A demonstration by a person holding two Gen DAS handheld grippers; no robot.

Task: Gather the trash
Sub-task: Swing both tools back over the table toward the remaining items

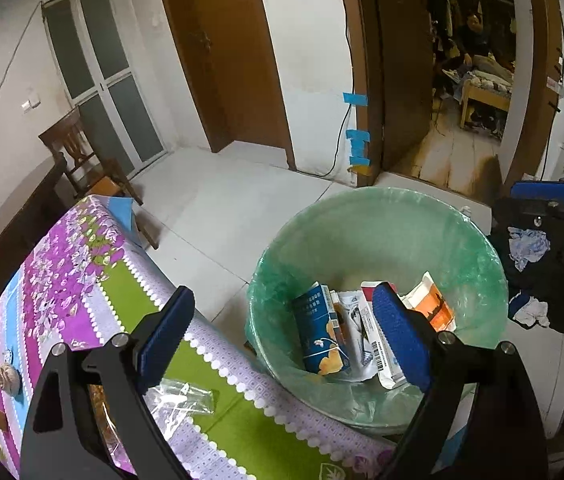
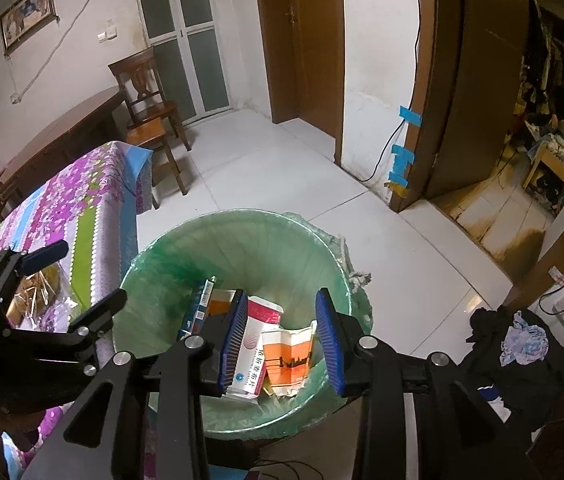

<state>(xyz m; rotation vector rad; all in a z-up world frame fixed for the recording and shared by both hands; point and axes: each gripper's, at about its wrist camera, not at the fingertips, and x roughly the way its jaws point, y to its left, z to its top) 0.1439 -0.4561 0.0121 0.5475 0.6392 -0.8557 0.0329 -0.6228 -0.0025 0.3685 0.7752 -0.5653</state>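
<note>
Ribbed blue pads of right gripper (image 2: 284,340) and left gripper (image 1: 282,340) stand parted, empty, above round green-lined bin (image 2: 162,264) holding crumpled cartons, floral tablecloth (image 1: 82,264) left.

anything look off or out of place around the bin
Mostly tidy: the boxes lie inside the lined bin. Odd bits: a heap of dark clothes lies on the floor right of it, and a clear wrapper lies on the tablecloth, not yet binned.

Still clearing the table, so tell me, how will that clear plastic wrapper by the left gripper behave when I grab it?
The clear plastic wrapper looks thin and crinkled, so it is probably floppy and very light. Its glossy film may slip between the pads.
</note>
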